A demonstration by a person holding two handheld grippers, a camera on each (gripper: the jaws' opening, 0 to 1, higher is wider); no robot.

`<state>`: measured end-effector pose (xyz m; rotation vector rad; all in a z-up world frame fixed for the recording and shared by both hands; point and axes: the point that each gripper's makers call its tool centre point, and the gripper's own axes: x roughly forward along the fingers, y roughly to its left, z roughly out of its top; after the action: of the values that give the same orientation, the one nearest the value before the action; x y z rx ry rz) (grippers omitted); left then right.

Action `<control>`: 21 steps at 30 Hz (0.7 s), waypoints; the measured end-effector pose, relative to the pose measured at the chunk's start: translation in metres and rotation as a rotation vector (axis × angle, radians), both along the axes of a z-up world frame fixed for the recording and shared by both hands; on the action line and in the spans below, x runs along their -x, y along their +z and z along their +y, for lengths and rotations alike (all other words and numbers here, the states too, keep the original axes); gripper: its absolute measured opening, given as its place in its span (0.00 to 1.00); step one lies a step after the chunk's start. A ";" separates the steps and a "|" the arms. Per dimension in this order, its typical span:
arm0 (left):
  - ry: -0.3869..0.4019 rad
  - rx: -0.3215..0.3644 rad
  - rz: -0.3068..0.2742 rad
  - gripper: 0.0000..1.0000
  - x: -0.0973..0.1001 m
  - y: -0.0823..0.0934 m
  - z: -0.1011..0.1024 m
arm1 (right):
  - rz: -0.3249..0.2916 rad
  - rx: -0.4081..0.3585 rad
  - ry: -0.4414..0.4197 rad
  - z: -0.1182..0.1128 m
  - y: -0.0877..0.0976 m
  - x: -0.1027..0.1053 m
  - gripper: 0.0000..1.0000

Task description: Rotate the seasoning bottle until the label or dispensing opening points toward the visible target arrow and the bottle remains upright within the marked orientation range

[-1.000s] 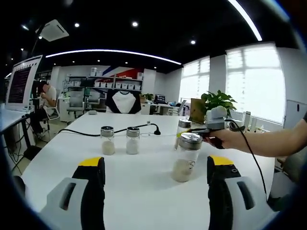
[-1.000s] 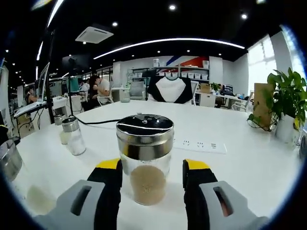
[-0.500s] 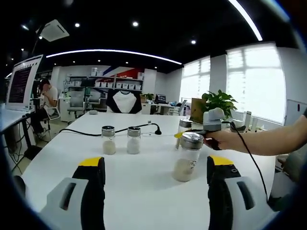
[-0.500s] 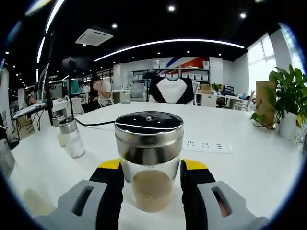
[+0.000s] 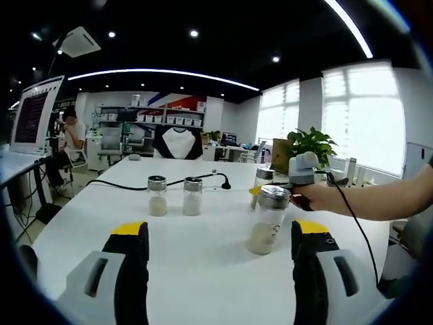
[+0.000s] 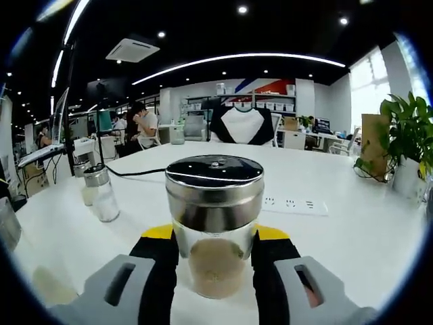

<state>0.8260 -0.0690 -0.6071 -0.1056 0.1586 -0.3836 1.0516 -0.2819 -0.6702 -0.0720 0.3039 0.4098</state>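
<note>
right claw [image 6: 213, 261] clamped, left claw [image 5: 213, 254] (spread)

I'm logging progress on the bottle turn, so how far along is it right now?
Done: the right gripper has closed its jaws on the seasoning bottle, which stands upright on the white table. In hand: that grip, with the left gripper open and waiting in front of the bottle. Left: the turn itself. No target arrow or marked range is visible, so alignment cannot be judged.

Seasoning bottle [image 6: 214, 227] label unreadable; right claw [image 6: 214, 261] hides its sides.
</note>
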 end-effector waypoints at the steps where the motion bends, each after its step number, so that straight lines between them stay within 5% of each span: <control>1: 0.001 0.001 0.001 0.91 0.000 0.000 0.000 | 0.000 0.000 0.000 0.000 0.000 0.000 0.41; 21: 0.000 -0.004 0.001 0.91 0.001 0.001 -0.003 | 0.044 0.013 0.012 -0.009 -0.002 0.019 0.41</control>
<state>0.8254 -0.0715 -0.6059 -0.1014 0.1602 -0.3828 1.0328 -0.2912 -0.6721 -0.0777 0.3495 0.4222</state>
